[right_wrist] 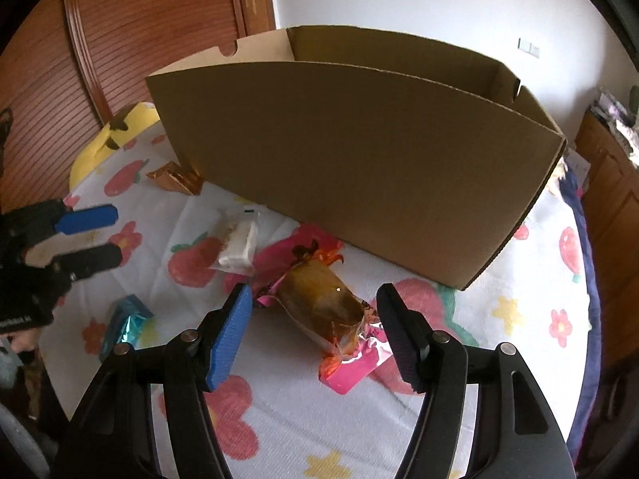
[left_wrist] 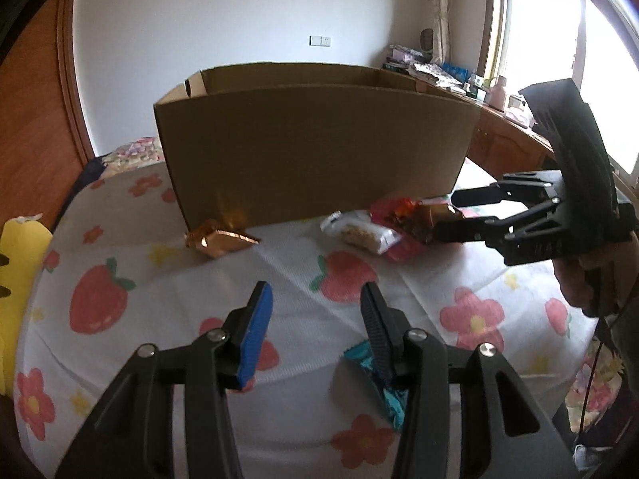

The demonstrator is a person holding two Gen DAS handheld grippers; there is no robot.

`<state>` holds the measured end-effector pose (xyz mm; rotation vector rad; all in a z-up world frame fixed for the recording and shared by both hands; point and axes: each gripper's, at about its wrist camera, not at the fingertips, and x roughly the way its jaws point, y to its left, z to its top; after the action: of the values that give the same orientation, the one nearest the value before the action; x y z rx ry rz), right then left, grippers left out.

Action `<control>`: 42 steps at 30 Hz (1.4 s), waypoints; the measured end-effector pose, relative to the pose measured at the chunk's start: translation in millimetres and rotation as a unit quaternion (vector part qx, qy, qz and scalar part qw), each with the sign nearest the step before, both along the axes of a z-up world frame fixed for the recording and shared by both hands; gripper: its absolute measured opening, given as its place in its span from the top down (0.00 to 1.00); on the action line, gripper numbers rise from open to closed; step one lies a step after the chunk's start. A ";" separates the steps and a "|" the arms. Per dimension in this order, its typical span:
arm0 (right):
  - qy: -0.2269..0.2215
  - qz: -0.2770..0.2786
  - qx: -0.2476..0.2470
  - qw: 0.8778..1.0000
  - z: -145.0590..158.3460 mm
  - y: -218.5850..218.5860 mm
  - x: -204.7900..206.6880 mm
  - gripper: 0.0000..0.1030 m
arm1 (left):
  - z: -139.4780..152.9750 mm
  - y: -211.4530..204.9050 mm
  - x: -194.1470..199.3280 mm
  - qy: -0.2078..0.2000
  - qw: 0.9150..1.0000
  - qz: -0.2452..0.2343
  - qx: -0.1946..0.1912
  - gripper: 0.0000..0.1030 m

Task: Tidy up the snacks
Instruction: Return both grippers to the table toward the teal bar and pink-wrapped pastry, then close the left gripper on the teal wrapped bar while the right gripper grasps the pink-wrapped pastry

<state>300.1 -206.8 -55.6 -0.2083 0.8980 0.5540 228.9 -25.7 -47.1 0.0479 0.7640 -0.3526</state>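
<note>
An open cardboard box (left_wrist: pixel 315 147) (right_wrist: pixel 359 167) stands on a table with a fruit-print cloth. In front of it lie a copper foil snack (left_wrist: pixel 217 239) (right_wrist: pixel 175 177), a white wrapped bar (left_wrist: pixel 361 233) (right_wrist: pixel 237 243), a pink packet (right_wrist: pixel 351 363) and, on it, a brown snack in clear orange wrap (right_wrist: pixel 323 299) (left_wrist: pixel 419 217). A teal packet (left_wrist: pixel 377 383) (right_wrist: pixel 126 325) lies under my left gripper's right finger. My left gripper (left_wrist: pixel 317 303) (right_wrist: pixel 92 235) is open and empty above the cloth. My right gripper (right_wrist: pixel 315 311) (left_wrist: pixel 443 215) is open, its fingers either side of the brown snack.
A yellow cushion (left_wrist: pixel 16 275) (right_wrist: pixel 120 131) sits at the table's left edge. A wooden wardrobe (right_wrist: pixel 120 40) stands behind it. A cluttered wooden counter (left_wrist: pixel 479 119) runs under the window at the right.
</note>
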 end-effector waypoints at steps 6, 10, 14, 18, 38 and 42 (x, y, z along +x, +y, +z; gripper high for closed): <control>0.006 0.012 -0.016 1.000 -1.0 2.7 -3.8 0.33 | -6.6 -1.6 -7.9 0.020 1.000 -0.009 -0.006 0.54; 0.009 0.026 -0.032 0.999 -4.2 7.7 -10.4 0.35 | -8.5 -6.0 -15.0 0.031 0.999 -0.012 -0.010 0.54; 0.001 0.023 -0.034 0.999 -1.3 7.9 -11.6 0.35 | -8.0 -12.3 -21.6 0.034 0.999 -0.013 -0.011 0.54; -0.002 0.020 -0.032 0.999 5.1 7.6 -3.0 0.34 | -8.0 -15.9 -26.6 0.036 0.999 -0.015 -0.015 0.54; 0.042 0.068 -0.072 0.994 -16.2 19.2 -5.0 0.44 | -8.7 -19.5 -33.5 0.044 0.999 -0.012 -0.026 0.54; 0.034 0.047 -0.067 0.996 -19.9 10.0 -15.8 0.51 | -12.4 -23.6 -33.4 0.051 0.998 -0.014 -0.024 0.54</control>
<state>284.3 -196.7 -75.5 -0.3565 0.9952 0.5922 195.5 -49.2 -59.5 -0.0040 0.8565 -0.4021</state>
